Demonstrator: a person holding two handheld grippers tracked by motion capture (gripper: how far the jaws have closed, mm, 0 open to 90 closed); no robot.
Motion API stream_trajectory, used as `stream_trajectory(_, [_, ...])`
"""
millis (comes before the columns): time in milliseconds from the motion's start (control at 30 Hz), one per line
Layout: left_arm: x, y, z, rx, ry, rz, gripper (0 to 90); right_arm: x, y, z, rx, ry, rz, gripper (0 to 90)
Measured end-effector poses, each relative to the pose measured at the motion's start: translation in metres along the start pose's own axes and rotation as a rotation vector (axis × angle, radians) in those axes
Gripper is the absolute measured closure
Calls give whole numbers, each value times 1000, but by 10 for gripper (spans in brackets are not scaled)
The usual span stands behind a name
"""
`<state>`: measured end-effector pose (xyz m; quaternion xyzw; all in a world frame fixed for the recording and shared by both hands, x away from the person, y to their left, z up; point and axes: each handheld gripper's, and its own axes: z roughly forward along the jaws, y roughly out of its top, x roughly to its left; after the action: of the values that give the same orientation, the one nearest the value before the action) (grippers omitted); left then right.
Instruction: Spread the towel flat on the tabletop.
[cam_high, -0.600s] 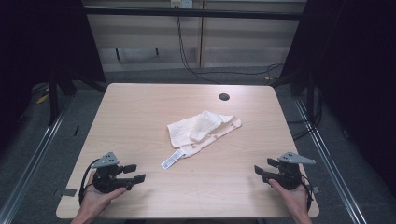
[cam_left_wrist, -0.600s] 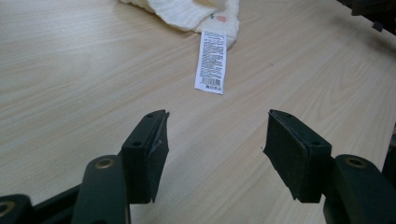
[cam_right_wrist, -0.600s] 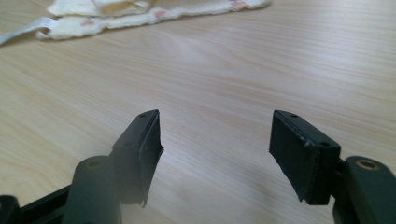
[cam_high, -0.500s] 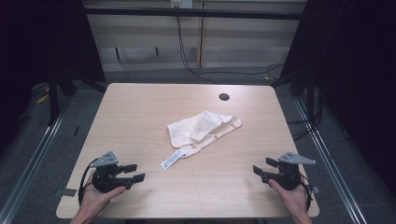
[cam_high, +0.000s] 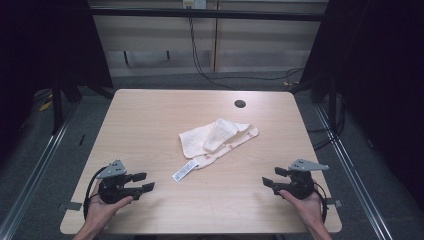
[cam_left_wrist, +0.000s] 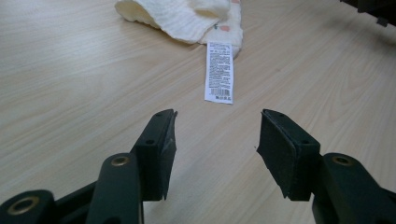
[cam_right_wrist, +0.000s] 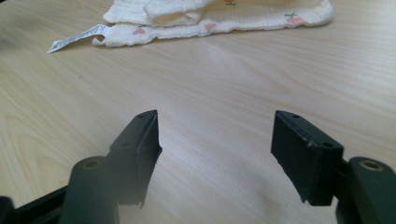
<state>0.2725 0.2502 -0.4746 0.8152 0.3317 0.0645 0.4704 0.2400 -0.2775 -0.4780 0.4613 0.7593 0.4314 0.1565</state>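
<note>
Wooden table under dim light, dark curtains to either side, cables on the floor behind; both grippers rest near the front edge. Left gripper in the person's left hand, jaws spread with nothing between them, bare wood showing in the gap in the left gripper view; right gripper in the right hand, jaws likewise parted and empty. Cream cloth lies bunched near the table's middle, well apart from both grippers; from the left gripper it lies ahead and to the right, from the right gripper ahead and to the left. Long axis of the cloth runs diagonally, from its near-left end to the far-right end; a white care label sticks out of the near-left end and points toward the left gripper. Judgement: left gripper is the nearer to the label end, right gripper about as near to the patterned band. Hard to read: label print too small; folds hide how many layers the cloth has and where its corners lie; small dark round hole near the far edge.
</note>
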Motion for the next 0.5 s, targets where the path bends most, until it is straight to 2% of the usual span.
stream_trajectory(33, [0,0,0,-1,-5,6,449,2,2,2,9,9,-12,294])
stream_trajectory(67, [-2,0,0,-11,-3,9,458,6,6,5,0,-3,-28,274])
stream_trajectory(167, [-3,0,0,-20,-6,12,457,10,9,7,-22,-3,-40,290])
stream_trajectory(267, [-2,0,2,-35,4,24,444,11,14,12,-20,44,-30,272])
stream_trajectory(333, [-1,0,4,-43,16,30,446,11,19,17,-7,55,-36,273])
stream_trajectory(400, [-2,1,4,-28,7,23,439,12,24,22,-6,51,-42,290])
stream_trajectory(433, [-2,1,4,-5,8,7,439,12,27,23,5,52,-37,302])
stream_trajectory(467, [-1,0,5,34,-6,-15,380,11,35,28,18,57,-41,298])
stream_trajectory(500, [-1,0,5,34,-6,-15,373,11,35,28,18,57,-41,298])
